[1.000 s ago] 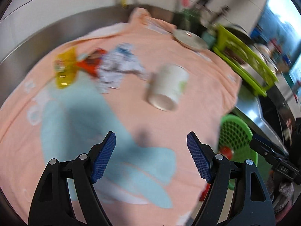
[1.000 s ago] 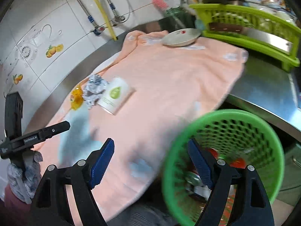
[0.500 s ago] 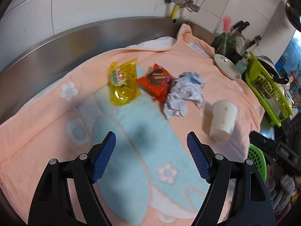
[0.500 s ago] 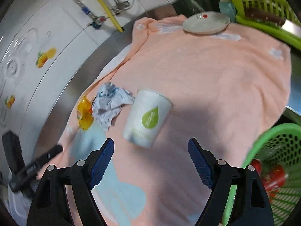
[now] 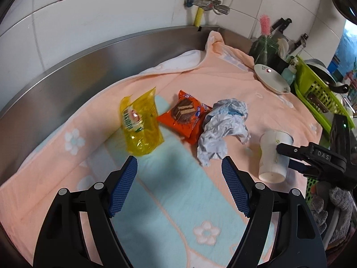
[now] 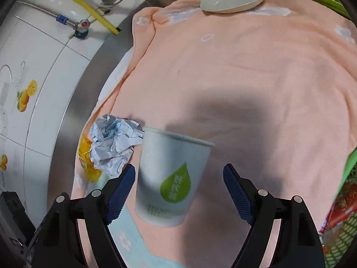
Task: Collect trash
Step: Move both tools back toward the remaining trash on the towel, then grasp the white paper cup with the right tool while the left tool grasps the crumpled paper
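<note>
**Right tool closing in on the paper cup; left tool over the wrappers**

Left wrist view: the left tool [image 5: 179,186] stands wide and empty, now swung from the cup toward the yellow wrapper [image 5: 139,126], orange snack packet [image 5: 184,116] and crumpled paper [image 5: 223,129] on the towel-covered worktop [image 5: 267,96]. Right wrist view: the right tool [image 6: 178,194] is wide, pads clear of the paper cup [image 6: 171,178], which has come from well ahead to between the jaws (upright, rim up). The green basket [image 6: 348,201] has slid to the right edge. A cup grasp appears imminent; four items are still uncollected.
</note>
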Action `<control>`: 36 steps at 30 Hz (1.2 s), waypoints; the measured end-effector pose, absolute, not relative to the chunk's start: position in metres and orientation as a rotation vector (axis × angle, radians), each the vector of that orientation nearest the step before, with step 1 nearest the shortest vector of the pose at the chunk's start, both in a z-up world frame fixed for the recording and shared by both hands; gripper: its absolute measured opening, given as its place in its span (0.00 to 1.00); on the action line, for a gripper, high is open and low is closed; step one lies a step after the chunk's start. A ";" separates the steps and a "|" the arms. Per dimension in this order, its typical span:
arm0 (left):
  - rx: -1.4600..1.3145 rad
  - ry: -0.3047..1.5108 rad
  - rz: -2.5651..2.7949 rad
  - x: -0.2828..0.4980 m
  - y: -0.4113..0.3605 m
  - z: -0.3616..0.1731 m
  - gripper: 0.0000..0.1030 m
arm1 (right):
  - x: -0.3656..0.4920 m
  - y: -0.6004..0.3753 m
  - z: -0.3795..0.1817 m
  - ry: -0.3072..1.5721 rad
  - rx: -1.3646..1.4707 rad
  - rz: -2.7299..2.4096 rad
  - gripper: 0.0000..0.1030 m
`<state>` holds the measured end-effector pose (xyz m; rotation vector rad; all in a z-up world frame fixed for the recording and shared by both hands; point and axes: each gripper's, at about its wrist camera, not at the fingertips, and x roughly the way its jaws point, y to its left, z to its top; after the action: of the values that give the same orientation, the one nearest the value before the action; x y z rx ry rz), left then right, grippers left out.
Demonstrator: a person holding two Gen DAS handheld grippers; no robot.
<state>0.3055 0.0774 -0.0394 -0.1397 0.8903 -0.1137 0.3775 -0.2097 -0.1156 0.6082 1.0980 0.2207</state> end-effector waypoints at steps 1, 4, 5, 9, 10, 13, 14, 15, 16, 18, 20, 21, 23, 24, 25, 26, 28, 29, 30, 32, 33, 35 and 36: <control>-0.131 0.890 -0.116 0.308 0.075 -0.040 0.75 | 0.382 -0.206 -0.118 1.106 0.605 0.229 0.76; -0.090 0.891 -0.123 0.317 0.065 -0.044 0.75 | 0.384 -0.201 -0.122 1.123 0.629 0.248 0.75; -0.077 0.889 -0.122 0.319 0.062 -0.044 0.75 | 0.385 -0.199 -0.124 1.129 0.639 0.257 0.71; 0.002 0.870 -0.120 0.329 0.046 -0.047 0.75 | 0.384 -0.194 -0.125 1.138 0.627 0.284 0.60; 0.013 0.869 -0.124 0.331 0.043 -0.048 0.75 | 0.383 -0.195 -0.125 1.139 0.626 0.292 0.60; 0.040 0.869 -0.145 0.341 0.031 -0.051 0.75 | 0.379 -0.198 -0.121 1.131 0.617 0.313 0.59; 0.043 0.871 -0.153 0.344 0.028 -0.052 0.75 | 0.379 -0.198 -0.121 1.130 0.617 0.313 0.59; 0.045 0.871 -0.155 0.346 0.026 -0.053 0.75 | 0.376 -0.201 -0.118 1.123 0.617 0.320 0.59; 0.044 0.871 -0.170 0.349 0.023 -0.054 0.75 | 0.374 -0.204 -0.115 1.118 0.617 0.328 0.59; 0.045 0.865 -0.184 0.354 0.018 -0.054 0.75 | 0.372 -0.208 -0.112 1.113 0.614 0.334 0.59; 0.039 0.863 -0.198 0.360 0.014 -0.054 0.75 | 0.363 -0.216 -0.105 1.097 0.617 0.371 0.59; 0.030 0.865 -0.209 0.364 0.012 -0.055 0.75 | 0.359 -0.219 -0.101 1.087 0.617 0.371 0.59; 0.034 0.877 -0.209 0.372 0.008 -0.060 0.75 | 0.352 -0.223 -0.097 1.078 0.611 0.384 0.59; 0.036 0.883 -0.208 0.375 0.006 -0.063 0.75 | 0.348 -0.225 -0.095 1.073 0.606 0.388 0.59; 0.035 0.890 -0.207 0.378 0.005 -0.065 0.74 | 0.346 -0.225 -0.095 1.072 0.603 0.390 0.59; 0.028 0.900 -0.211 0.380 0.004 -0.069 0.73 | 0.343 -0.227 -0.094 1.071 0.599 0.397 0.59; 0.020 0.903 -0.225 0.382 0.002 -0.072 0.65 | 0.337 -0.229 -0.094 1.068 0.589 0.400 0.59; 0.019 0.906 -0.230 0.383 0.000 -0.074 0.62 | 0.334 -0.230 -0.094 1.065 0.577 0.401 0.59; 0.018 0.911 -0.235 0.383 -0.001 -0.076 0.57 | 0.329 -0.231 -0.094 1.060 0.558 0.398 0.59; 0.014 0.920 -0.249 0.383 -0.003 -0.079 0.46 | 0.325 -0.231 -0.094 1.051 0.526 0.392 0.59; 0.017 0.922 -0.247 0.383 -0.004 -0.080 0.40 | 0.325 -0.231 -0.095 1.048 0.519 0.390 0.59; 0.005 0.919 -0.254 0.381 -0.003 -0.080 0.35 | 0.315 -0.232 -0.094 1.034 0.469 0.377 0.59; 0.001 0.916 -0.256 0.379 -0.003 -0.080 0.33 | 0.311 -0.233 -0.094 1.027 0.451 0.374 0.59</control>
<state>0.3790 -0.0028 -0.0798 0.0013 0.9162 -0.2565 0.3106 -0.2332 -0.0937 0.4506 1.0273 0.3736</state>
